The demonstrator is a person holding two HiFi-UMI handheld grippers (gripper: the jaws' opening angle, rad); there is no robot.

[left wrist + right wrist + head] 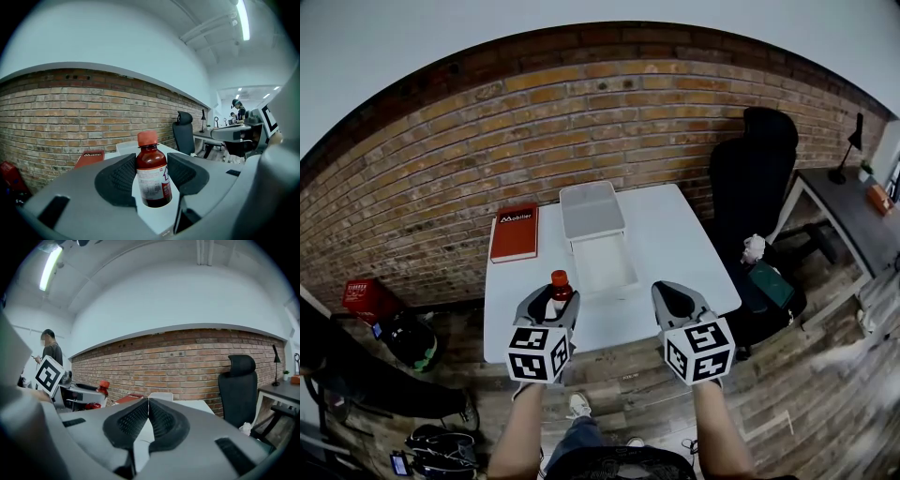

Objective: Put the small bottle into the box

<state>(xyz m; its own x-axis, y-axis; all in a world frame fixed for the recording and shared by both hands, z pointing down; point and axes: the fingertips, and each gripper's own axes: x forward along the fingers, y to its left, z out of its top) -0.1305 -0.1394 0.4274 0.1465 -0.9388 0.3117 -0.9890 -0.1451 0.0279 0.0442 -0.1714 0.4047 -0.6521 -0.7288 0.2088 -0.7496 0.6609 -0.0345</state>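
The small bottle is dark brown with a red cap and a white label. It stands upright between the jaws of my left gripper, which is shut on it over the table's front edge. In the left gripper view both pads press the bottle at its label. The box is a white open container in the middle of the table, just beyond the bottle, with its lid lying behind it. My right gripper hovers to the right of the box, shut on nothing, its pads pressed together.
A red book lies at the table's back left. The white table stands against a brick wall. A black office chair stands to the right, with a desk beyond it. Bags lie on the floor at the left.
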